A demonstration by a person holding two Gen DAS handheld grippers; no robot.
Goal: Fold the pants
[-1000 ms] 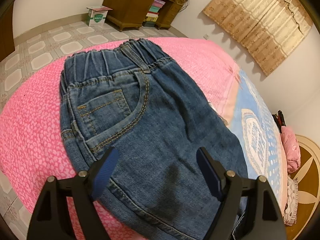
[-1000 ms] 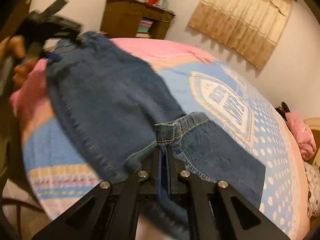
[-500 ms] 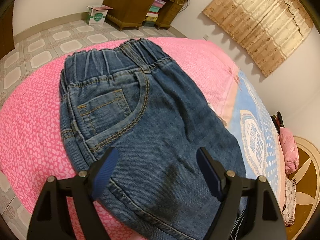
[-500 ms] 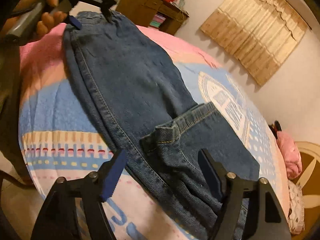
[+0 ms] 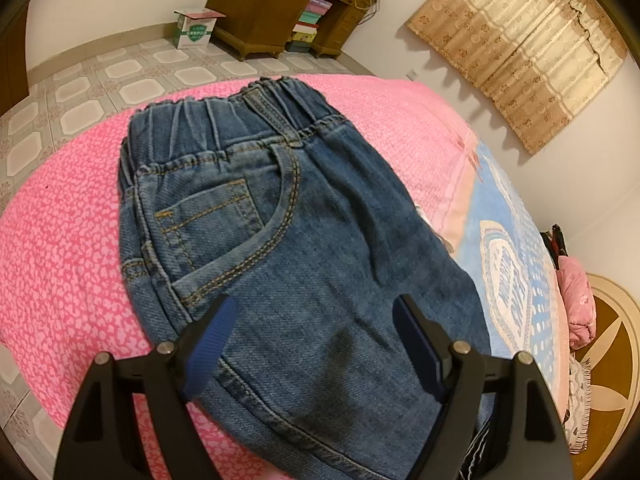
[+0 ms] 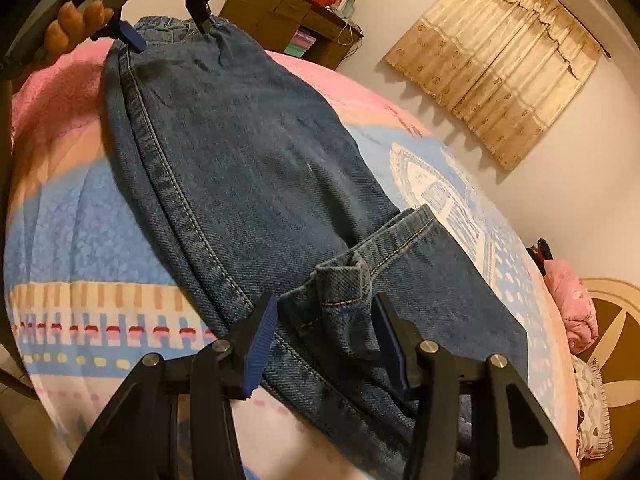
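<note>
Jeans (image 5: 288,264) are flat on the bed (image 5: 60,240), folded lengthwise, one leg stacked on the other. Elastic waistband (image 5: 240,120) sits on the pink leopard-print part of the blanket, toward the tiled floor (image 5: 80,92). Front pocket (image 5: 224,232) faces up.

Left gripper (image 5: 314,344) hovers over the hip area just below the pocket. Fingers (image 5: 210,344) spread wide, nothing between them, only denim underneath. In the right wrist view the same gripper (image 6: 172,34) shows up at the waistband end, a hand (image 6: 76,20) wrapped round its handle, blue pads apart. Can't tell if the tips touch the cloth.

Right gripper (image 6: 324,340) is at the leg end, over the blue patterned section of the blanket (image 6: 72,240). Fingers (image 6: 260,344) apart, straddling a crumpled hem cuff (image 6: 340,284) that's flipped back on top of the leg. The cuff bunch lies loose between the pads; neither pad looks pressed into it. Side seam (image 6: 168,184) runs from the waistband down to the left finger.

Lower leg (image 6: 460,300) runs on past the cuff toward the right side of the bed, lying flat.

Room: wooden desk (image 5: 280,12) with stacked boxes against the far wall, a white-and-green carton (image 5: 196,30) on the floor beside it, beige curtain (image 5: 516,44) on the right-hand wall, pink padded jacket (image 5: 576,304) off the far edge of the bed.
</note>
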